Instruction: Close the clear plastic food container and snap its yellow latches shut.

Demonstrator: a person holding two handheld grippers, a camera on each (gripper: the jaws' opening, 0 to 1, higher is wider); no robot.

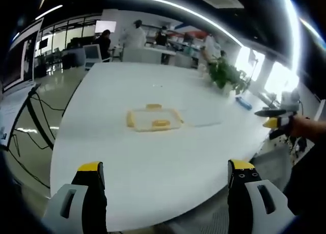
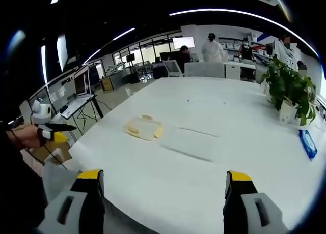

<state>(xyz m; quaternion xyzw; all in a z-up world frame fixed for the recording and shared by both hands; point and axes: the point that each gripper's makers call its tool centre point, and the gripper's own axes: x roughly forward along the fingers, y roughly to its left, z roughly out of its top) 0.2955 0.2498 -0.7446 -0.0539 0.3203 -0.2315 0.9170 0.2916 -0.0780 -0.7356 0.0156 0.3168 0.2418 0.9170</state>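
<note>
The clear plastic food container sat near the middle of a large white table, its yellow latches standing out around the rim. In the right gripper view the container lay left of centre, with what looked like a clear flat lid on the table just to its right; whether the lid was attached could not be told.

The left gripper was held back at the near edge of the table with its jaws spread wide and nothing between them. The right gripper was likewise wide open and empty, well apart from the container.

The step in hand was probably the approach. Doing it well would likely mean bringing both grippers in over the table together, one to steady the base while the other takes the lid, seating it squarely before pressing any latch.

The table offered broad open surface all around the container. A potted plant and a blue object stood toward the far right edge, well clear. People stood at desks beyond the far end.
</note>
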